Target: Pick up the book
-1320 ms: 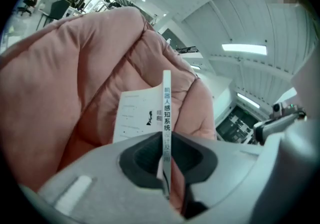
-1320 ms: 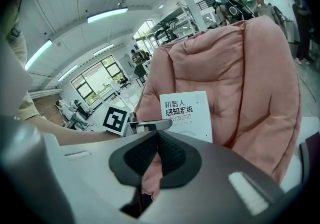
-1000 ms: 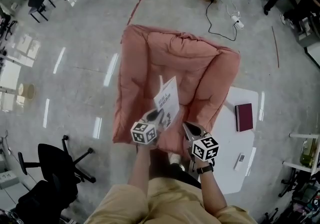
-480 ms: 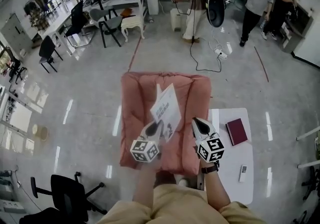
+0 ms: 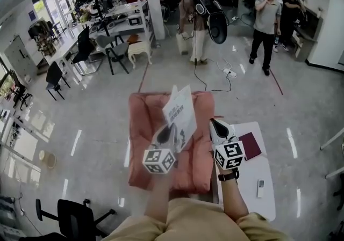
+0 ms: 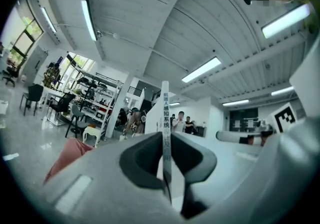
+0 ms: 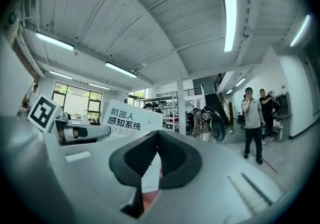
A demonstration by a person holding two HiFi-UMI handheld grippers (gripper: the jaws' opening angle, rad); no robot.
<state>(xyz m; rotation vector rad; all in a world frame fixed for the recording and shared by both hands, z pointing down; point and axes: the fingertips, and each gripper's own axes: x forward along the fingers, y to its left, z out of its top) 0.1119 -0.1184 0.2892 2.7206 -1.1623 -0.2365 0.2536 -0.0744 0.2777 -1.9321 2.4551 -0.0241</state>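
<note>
The book point(image 5: 180, 114) has come up off the cushion point(image 5: 141, 127) — left gripper point(image 5: 167, 130) pinching it, right gripper point(image 5: 215, 123) closed, empty. Looks done.

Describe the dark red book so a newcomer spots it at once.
Right of the big pink cushion on the floor stands a white table. The dark red book lies flat at its far end, darker and larger than the pale remote nearer the person.
</note>
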